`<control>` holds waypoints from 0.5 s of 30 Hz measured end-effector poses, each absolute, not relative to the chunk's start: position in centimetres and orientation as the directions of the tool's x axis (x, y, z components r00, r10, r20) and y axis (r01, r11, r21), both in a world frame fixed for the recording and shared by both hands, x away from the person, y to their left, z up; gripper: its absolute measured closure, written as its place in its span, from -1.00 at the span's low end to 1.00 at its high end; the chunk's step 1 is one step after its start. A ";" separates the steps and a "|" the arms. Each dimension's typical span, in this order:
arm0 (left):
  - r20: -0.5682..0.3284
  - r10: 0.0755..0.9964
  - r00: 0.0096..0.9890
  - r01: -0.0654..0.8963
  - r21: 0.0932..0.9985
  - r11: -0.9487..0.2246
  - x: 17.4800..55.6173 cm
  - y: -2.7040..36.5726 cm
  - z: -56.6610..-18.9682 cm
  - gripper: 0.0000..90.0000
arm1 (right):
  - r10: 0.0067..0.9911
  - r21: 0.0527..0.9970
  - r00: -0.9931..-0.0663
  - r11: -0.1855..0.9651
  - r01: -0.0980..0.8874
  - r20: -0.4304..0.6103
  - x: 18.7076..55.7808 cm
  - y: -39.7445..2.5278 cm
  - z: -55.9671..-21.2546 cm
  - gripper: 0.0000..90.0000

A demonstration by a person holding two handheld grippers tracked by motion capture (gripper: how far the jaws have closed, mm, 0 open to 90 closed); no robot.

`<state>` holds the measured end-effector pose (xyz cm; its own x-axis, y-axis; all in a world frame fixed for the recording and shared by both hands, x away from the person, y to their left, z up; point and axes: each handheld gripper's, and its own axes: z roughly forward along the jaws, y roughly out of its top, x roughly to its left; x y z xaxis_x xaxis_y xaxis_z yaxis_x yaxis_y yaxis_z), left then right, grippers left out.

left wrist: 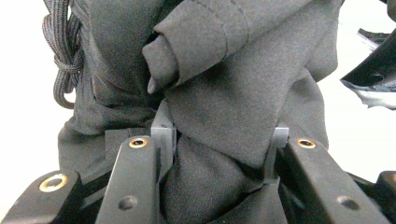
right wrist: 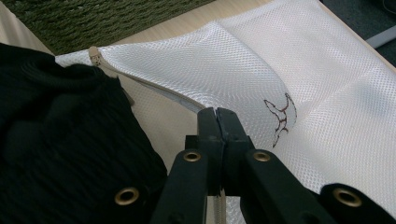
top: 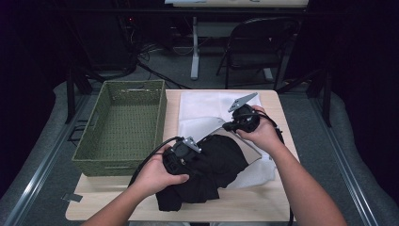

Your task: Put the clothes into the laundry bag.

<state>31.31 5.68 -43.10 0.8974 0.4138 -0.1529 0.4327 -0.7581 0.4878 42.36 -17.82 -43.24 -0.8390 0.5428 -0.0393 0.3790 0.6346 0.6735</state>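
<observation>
Left gripper [left wrist: 219,140] pinches black garment [left wrist: 233,88]; right gripper [right wrist: 217,114] clamps mesh bag [right wrist: 289,70] edge.

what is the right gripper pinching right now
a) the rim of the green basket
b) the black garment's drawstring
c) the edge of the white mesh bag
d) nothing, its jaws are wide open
c: in the right gripper view the right gripper has its jaws closed together on the opening edge of the white mesh bag, holding it up beside the black garment.
</observation>
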 end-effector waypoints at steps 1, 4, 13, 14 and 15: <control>-0.151 0.409 0.900 0.427 0.486 -0.762 31.4 5.5 -43.2 0.36 | 0.541 0.674 -0.840 0.635 0.378 -0.039 42.4 -17.8 -43.2 1.00; -0.156 0.407 0.900 0.429 0.488 -0.761 31.5 5.0 -43.4 0.36 | 0.540 0.677 -0.840 0.634 0.374 -0.042 42.3 -17.9 -43.2 1.00; -0.164 0.416 0.895 0.441 0.478 -0.759 32.4 4.2 -44.6 0.36 | 0.539 0.682 -0.841 0.631 0.369 -0.043 42.2 -17.9 -43.0 1.00; -0.161 0.417 0.894 0.440 0.476 -0.761 32.6 4.1 -44.8 0.36 | 0.538 0.682 -0.842 0.631 0.369 -0.043 42.2 -17.9 -43.0 1.00; -0.161 0.421 0.892 0.444 0.477 -0.758 32.7 4.1 -44.9 0.36 | 0.537 0.682 -0.842 0.633 0.367 -0.045 42.1 -17.9 -43.0 1.00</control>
